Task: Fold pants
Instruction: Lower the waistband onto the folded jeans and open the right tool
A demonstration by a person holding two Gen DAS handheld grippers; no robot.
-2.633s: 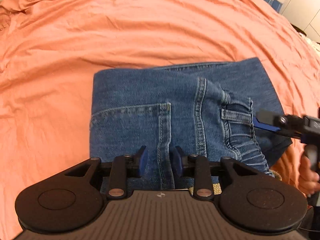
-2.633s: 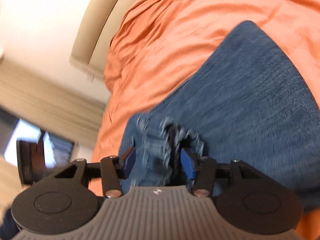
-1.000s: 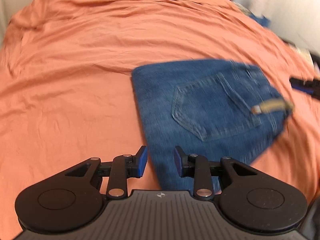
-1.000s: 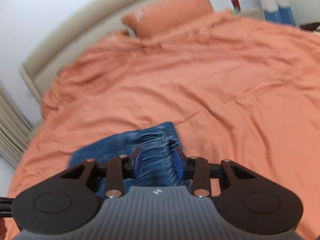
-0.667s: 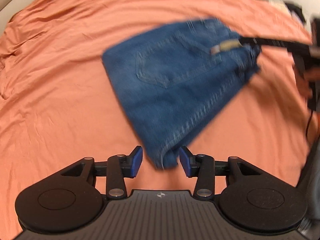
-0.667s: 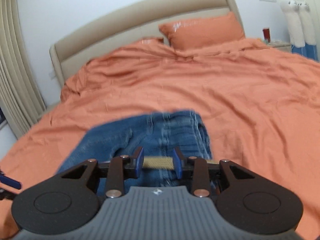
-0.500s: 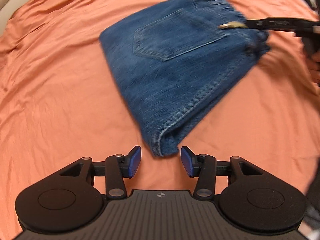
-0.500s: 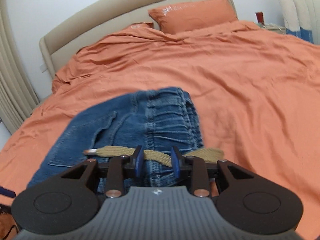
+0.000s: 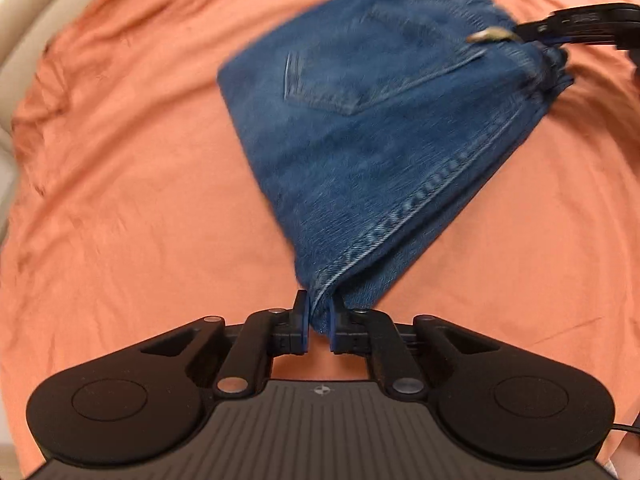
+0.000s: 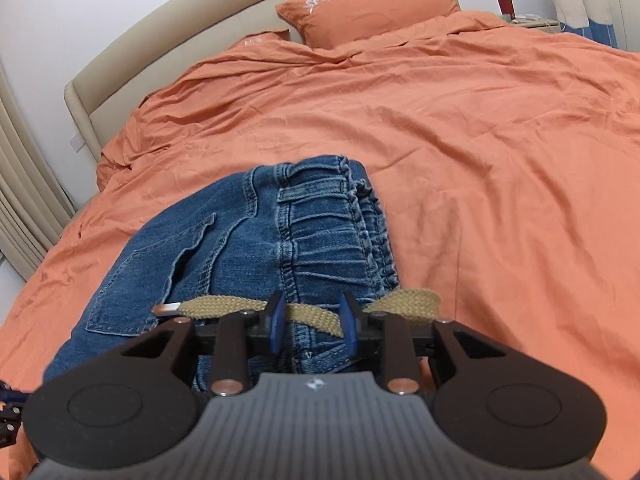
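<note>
The folded blue jeans (image 9: 372,120) hang lifted above the orange bed cover (image 9: 120,200), back pocket up. My left gripper (image 9: 320,322) is shut on the folded corner of the jeans nearest the camera. In the right wrist view the jeans (image 10: 256,248) show their gathered waistband and a tan drawstring (image 10: 312,312). My right gripper (image 10: 312,322) is shut on the waistband end, with the drawstring across its fingers. The right gripper also shows in the left wrist view (image 9: 576,24) at the jeans' far right corner.
The orange cover (image 10: 460,140) spreads over the whole bed. An orange pillow (image 10: 368,4) lies against the beige headboard (image 10: 160,36). A bedside table with small items (image 10: 524,16) stands at the far right. Curtains (image 10: 20,200) hang at the left.
My left gripper has closed on the near corner of the jeans. The jeans have risen off the bed, stretched between both grippers. The right gripper keeps its hold on the waistband.
</note>
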